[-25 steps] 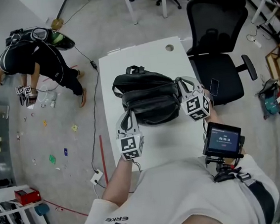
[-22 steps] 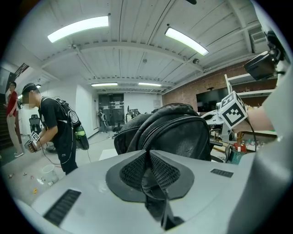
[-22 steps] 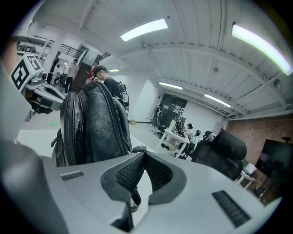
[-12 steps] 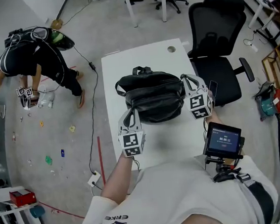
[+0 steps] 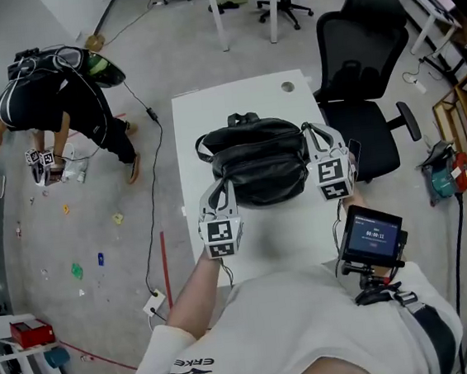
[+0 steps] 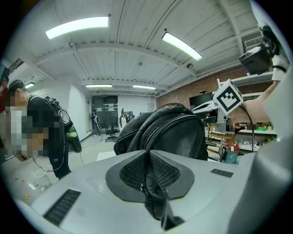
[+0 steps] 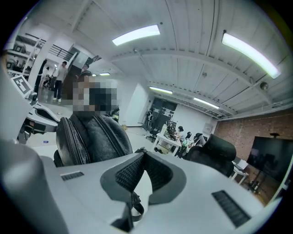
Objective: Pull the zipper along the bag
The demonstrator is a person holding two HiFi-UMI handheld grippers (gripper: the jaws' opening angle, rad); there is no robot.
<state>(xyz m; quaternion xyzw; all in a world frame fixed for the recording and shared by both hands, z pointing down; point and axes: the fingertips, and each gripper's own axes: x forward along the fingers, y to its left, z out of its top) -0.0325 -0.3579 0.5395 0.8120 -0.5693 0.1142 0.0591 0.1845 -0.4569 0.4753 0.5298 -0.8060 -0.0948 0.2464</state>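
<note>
Since the frame one second ago, both tongs have stayed at the two ends of the bag (image 5: pixel 256 167), and I read only a slight squaring of the bag and an upward drift of the whole scene in the head view. I see the bag lying on its side on the white table (image 5: pixel 188 145), with its carry handle on the side away from me. I have the left gripper (image 5: pixel 216 194) at the near-left corner of the bag and the right gripper (image 5: pixel 315 136) at the bag's right end, each touching the black material. In the left gripper view, the left gripper (image 6: pixel 147 153) has its jaws fully together, the mesh pads pinching a fold of black bag material that hangs down between them; the zipper (image 6: pixel 153 132) runs from that pinch up over the bulge of the bag. In the right gripper view, the right gripper (image 7: pixel 142 154) has its jaws meeting at the tips on a small black part of the bag, with a thin black loop hanging out below the pads; I cannot tell whether that part is the zipper pull. Beyond the bag's right end stands a black office chair (image 5: pixel 359 36).
</note>
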